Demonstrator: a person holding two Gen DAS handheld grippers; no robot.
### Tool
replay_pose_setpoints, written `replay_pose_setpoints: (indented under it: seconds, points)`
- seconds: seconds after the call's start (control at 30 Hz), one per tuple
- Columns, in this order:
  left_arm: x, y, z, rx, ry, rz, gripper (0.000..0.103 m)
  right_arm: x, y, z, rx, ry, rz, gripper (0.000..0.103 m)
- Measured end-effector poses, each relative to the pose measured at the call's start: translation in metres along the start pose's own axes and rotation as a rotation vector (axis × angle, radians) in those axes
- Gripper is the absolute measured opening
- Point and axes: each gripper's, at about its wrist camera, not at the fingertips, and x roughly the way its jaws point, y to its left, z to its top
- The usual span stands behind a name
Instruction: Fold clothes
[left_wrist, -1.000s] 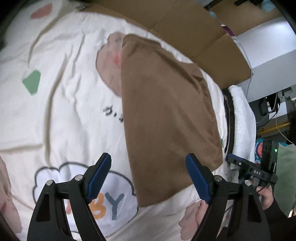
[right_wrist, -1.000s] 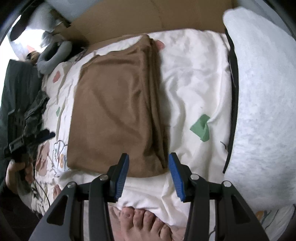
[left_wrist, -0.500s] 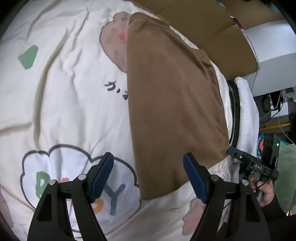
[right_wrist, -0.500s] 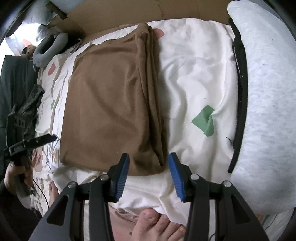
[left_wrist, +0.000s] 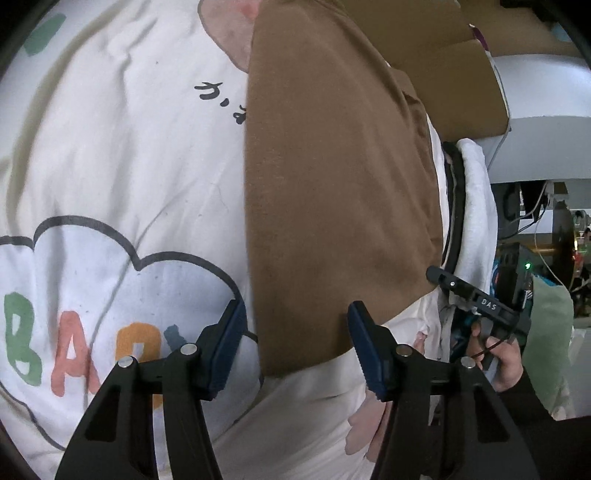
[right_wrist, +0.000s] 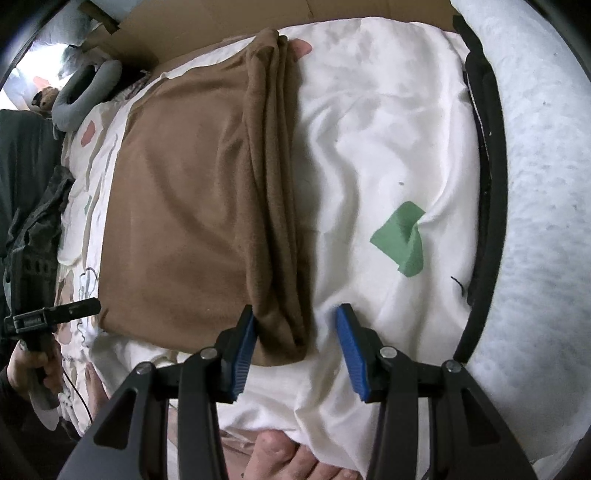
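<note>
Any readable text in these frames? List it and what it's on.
"BAB": coloured letters in the cloud print on the bedsheet; a further letter is hidden behind the left gripper.
"DAS": white letters on the right gripper, seen from the left wrist view.
Black handwritten characters on the sheet beside the brown garment: partly covered, not readable.
Right wrist view: no readable text.
</note>
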Motion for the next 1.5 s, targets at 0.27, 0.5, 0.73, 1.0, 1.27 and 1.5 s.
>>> replay_pose_setpoints:
  seconds: [0.27, 0.5, 0.73, 1.0, 1.27, 1.5]
  points:
    - [-0.004, 0.01, -0.001, -0.042, -0.017, -0.05, 0.049, 0.0, 0.008, -0.001, -0.043, -0.018, -0.024, 0.015]
    - [0.003, 0.008, -0.002, -0.051, 0.005, -0.115, 0.049, -0.015, 0.017, 0.0, -0.069, -0.049, -0.004, 0.016]
    - [0.006, 0.021, -0.002, -0.148, 0.015, -0.257, 0.049, -0.008, 0.025, 0.012, -0.084, -0.058, 0.01, 0.018]
    - [0.008, 0.029, -0.003, -0.19, 0.007, -0.301, 0.049, 0.004, 0.025, 0.014, -0.085, -0.046, -0.026, 0.019]
    - [0.013, 0.029, -0.004, -0.197, -0.001, -0.307, 0.049, -0.002, 0.025, 0.019, -0.046, -0.067, -0.009, 0.023]
    - [0.011, 0.033, -0.007, -0.201, -0.002, -0.333, 0.049, 0.023, 0.028, 0.022, -0.047, -0.032, -0.031, 0.03]
